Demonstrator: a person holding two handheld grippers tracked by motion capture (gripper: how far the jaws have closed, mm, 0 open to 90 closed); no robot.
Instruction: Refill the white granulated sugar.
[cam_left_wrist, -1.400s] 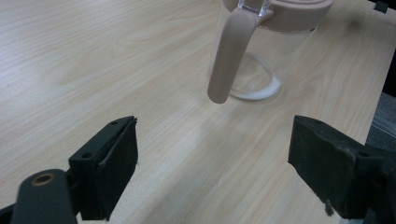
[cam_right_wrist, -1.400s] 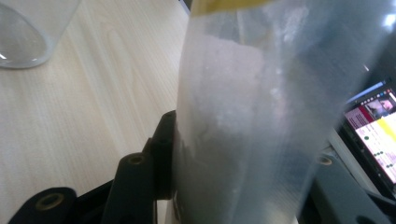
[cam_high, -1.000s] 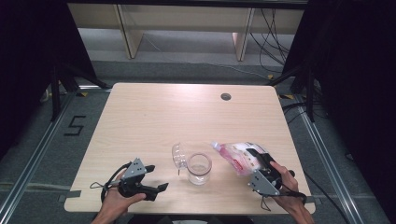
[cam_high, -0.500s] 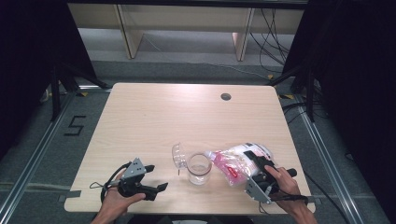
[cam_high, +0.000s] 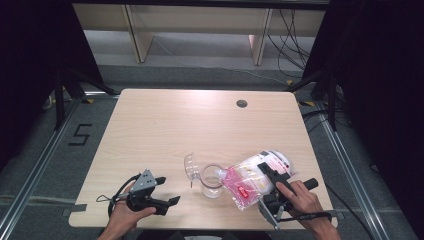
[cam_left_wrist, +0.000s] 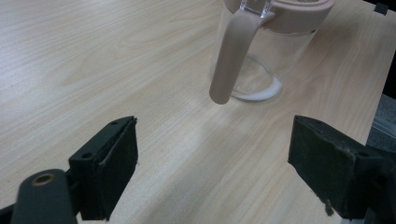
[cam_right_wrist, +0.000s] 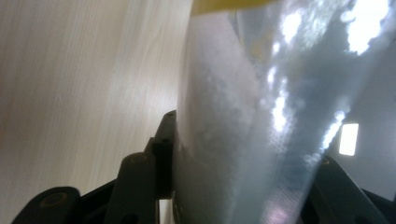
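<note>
A clear glass jar (cam_high: 212, 183) stands near the table's front middle, its hinged lid (cam_high: 190, 168) swung open to the left. My right gripper (cam_high: 268, 176) is shut on a clear plastic bag (cam_high: 248, 181) of white powder with a pink label. The bag is tilted left with its end at the jar's rim. In the right gripper view the bag (cam_right_wrist: 243, 116) sits squeezed between the jaws of my right gripper (cam_right_wrist: 243, 186). My left gripper (cam_high: 167, 191) rests open at the front left, apart from the jar. In the left gripper view the jar (cam_left_wrist: 261, 60) has a pink handle (cam_left_wrist: 229, 56) and a little white powder at its bottom, beyond my open left gripper (cam_left_wrist: 215, 172).
The wooden table (cam_high: 165, 130) has a round cable hole (cam_high: 242, 103) at the back right. Dark stands and cables lie on the floor around it. A person's hands hold both grippers at the front edge.
The right gripper has carried the bag leftward and tipped it, bringing its end to the jar's rim. The left gripper has stayed put.
</note>
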